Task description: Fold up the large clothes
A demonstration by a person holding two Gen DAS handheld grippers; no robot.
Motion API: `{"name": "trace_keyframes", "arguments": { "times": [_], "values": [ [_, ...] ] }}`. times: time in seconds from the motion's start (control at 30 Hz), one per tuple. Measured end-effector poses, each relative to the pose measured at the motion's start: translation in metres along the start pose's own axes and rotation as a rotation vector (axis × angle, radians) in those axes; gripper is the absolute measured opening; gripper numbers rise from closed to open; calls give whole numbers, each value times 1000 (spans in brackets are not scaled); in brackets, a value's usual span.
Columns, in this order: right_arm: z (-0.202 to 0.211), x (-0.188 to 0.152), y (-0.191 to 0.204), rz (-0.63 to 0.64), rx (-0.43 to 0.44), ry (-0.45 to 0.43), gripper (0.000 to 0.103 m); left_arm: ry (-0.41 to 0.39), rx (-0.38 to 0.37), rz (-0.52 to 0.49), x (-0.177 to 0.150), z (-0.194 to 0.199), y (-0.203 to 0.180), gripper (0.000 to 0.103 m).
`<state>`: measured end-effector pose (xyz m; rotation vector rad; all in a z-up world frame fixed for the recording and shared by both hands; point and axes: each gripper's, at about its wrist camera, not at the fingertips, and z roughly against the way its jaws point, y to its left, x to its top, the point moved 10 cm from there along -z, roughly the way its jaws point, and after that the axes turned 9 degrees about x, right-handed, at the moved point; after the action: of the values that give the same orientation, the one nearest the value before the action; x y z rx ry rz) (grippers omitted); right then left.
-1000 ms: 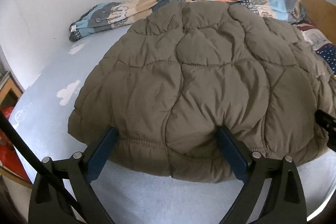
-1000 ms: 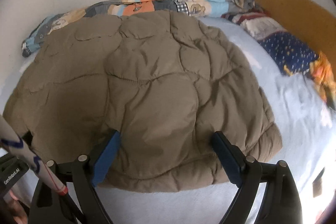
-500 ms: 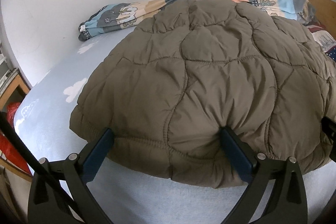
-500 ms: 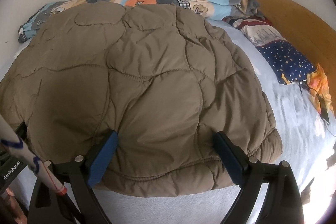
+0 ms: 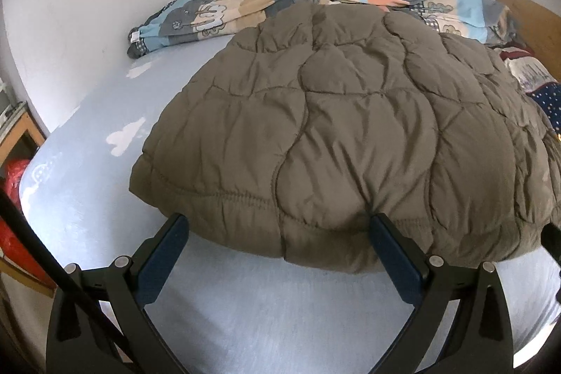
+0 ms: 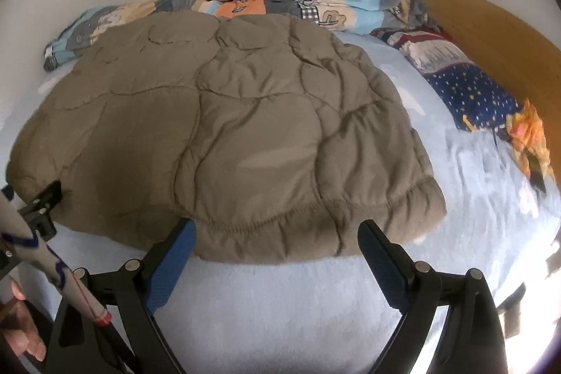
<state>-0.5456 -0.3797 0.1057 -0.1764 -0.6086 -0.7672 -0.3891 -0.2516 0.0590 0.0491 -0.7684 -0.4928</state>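
A large olive-brown quilted puffer jacket lies spread flat on the pale blue bed sheet. Its gathered hem faces me. My left gripper is open, its blue-padded fingers just in front of the hem's left part, tips touching or nearly touching the fabric. My right gripper is open too, fingers standing at the hem's right part with nothing between them. The left gripper's black body shows at the jacket's left corner in the right wrist view.
A rolled patterned duvet lies along the white wall behind the jacket. A star-print pillow and orange cloth sit by the wooden headboard at right. A wooden shelf and red item stand off the bed's left.
Both grippers have pulled back and lifted off the jacket; the hem, which bulged between the fingers, now lies flat on the bed just ahead of the tips.
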Motion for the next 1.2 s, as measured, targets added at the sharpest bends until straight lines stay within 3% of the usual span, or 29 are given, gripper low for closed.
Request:
{"name": "trace_keyframes", "arguments": {
  "times": [0.3,1.2],
  "values": [
    [13,-2,-2,-30,11,-24,96,-63,1,-90,0,18,-11,102],
    [-1,2,-14,-80,16,-13,96,-31,-16,-89,0,1,-18,102]
  ]
}}
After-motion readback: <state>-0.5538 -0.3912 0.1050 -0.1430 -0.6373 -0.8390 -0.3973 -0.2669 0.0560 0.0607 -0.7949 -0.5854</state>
